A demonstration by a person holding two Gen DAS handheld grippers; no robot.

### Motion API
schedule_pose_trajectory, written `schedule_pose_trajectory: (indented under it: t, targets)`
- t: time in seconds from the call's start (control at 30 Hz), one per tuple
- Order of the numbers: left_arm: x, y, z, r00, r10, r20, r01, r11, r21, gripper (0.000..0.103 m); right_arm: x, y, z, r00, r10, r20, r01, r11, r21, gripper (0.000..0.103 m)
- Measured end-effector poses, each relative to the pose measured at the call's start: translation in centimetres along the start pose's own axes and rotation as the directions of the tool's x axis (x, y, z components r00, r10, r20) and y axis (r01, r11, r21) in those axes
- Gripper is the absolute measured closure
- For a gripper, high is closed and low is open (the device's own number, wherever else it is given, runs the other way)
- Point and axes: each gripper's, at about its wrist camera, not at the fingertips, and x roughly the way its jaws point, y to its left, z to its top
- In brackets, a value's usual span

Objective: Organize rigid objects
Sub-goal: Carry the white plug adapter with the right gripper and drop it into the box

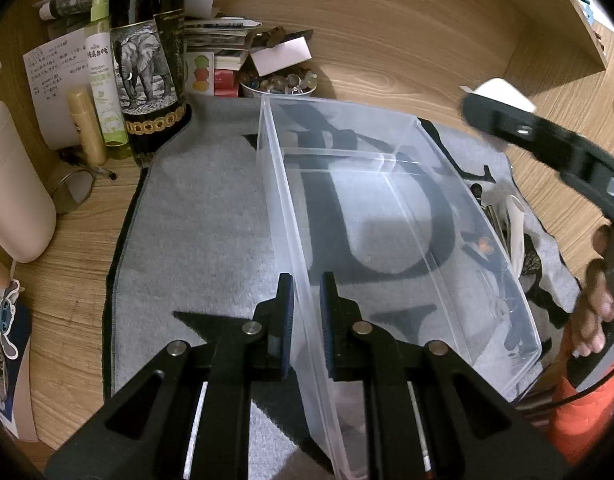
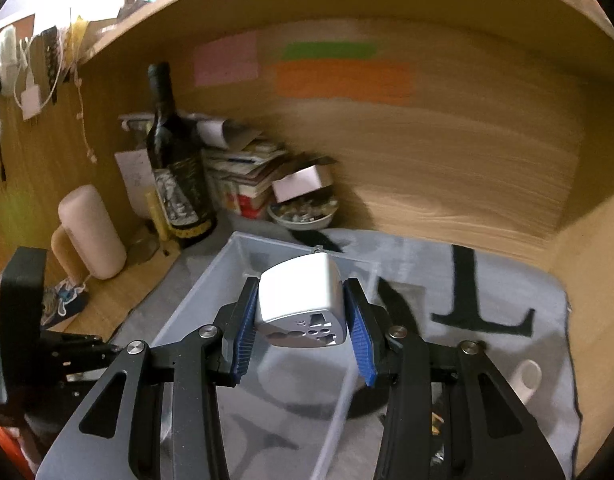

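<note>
A clear plastic divided bin stands on a grey mat. My left gripper is shut on the bin's left wall, one pad on each side. My right gripper is shut on a white and silver travel adapter and holds it in the air above the bin. In the left wrist view the right gripper's fingers reach in from the upper right with the adapter at their tip. The bin's compartments look empty.
A dark wine bottle, spray bottle, beige tube, pink cylinder, stacked papers and a bowl of beads crowd the back left. Small items lie on the mat right of the bin. Wooden walls enclose the desk.
</note>
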Motion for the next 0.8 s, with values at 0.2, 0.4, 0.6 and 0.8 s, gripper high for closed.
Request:
schedule_pose_trajectory:
  t: [0.2, 0.4, 0.6, 0.8]
  targets:
    - [0.0, -0.2, -0.1, 1.000, 0.009, 0.004, -0.009, 1.000, 0.011, 0.090, 3.1, 1.0, 0.4, 0.996, 0.029, -0.085, -0.032, 0.999, -0.040, 0.065]
    - [0.0, -0.3, -0.1, 1.000, 0.012, 0.004, -0.012, 1.000, 0.014, 0.090, 5.7, 1.8, 0.1, 0.983, 0.041, -0.177, -0.055, 0.995, -0.077, 0.065]
    - [0.0, -0.4, -0.1, 1.000, 0.019, 0.008, -0.019, 1.000, 0.020, 0.090, 7.6, 2.4, -0.1, 0.961, 0.058, -0.272, -0.089, 0.991, -0.102, 0.065]
    - [0.1, -0.4, -0.1, 1.000, 0.021, 0.010, -0.021, 1.000, 0.022, 0.090, 8.9, 3.2, -0.5, 0.937, 0.053, -0.344, -0.103, 0.986, -0.129, 0.065]
